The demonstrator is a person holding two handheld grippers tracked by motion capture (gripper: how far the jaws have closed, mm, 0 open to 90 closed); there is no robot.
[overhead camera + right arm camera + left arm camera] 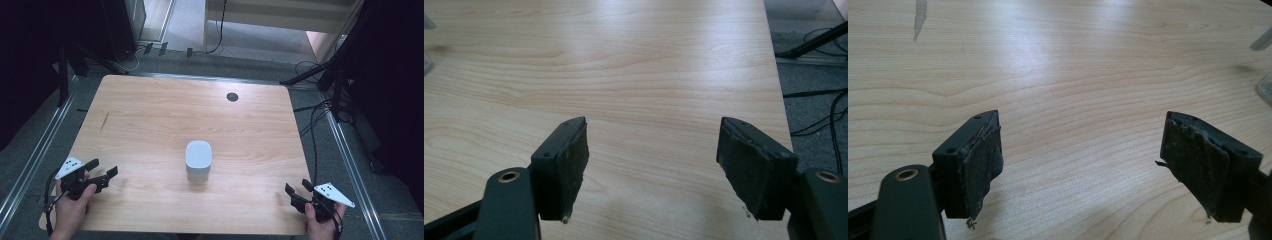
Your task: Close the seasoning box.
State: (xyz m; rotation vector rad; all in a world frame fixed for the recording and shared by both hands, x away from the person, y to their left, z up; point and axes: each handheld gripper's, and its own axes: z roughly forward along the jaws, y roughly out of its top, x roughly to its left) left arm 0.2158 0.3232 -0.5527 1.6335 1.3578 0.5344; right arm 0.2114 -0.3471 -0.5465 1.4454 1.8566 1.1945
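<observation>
The left gripper (106,167) sits low over the near left corner of the wooden table (150,115), held in a hand (70,207), its jaws spread wide with nothing between them; in the left gripper view bare wood shows between the worn black pads (979,167). The right gripper (296,189) is at the near right corner, held by the other hand (320,225), jaws likewise wide apart and empty, with the table edge and floor cables off to its right side. A white rounded container (198,160) stands upright on the table between the two grippers, ahead of both and well apart from each. Farther beyond it, a small dark round hole (232,97) marks the tabletop near the far edge.
</observation>
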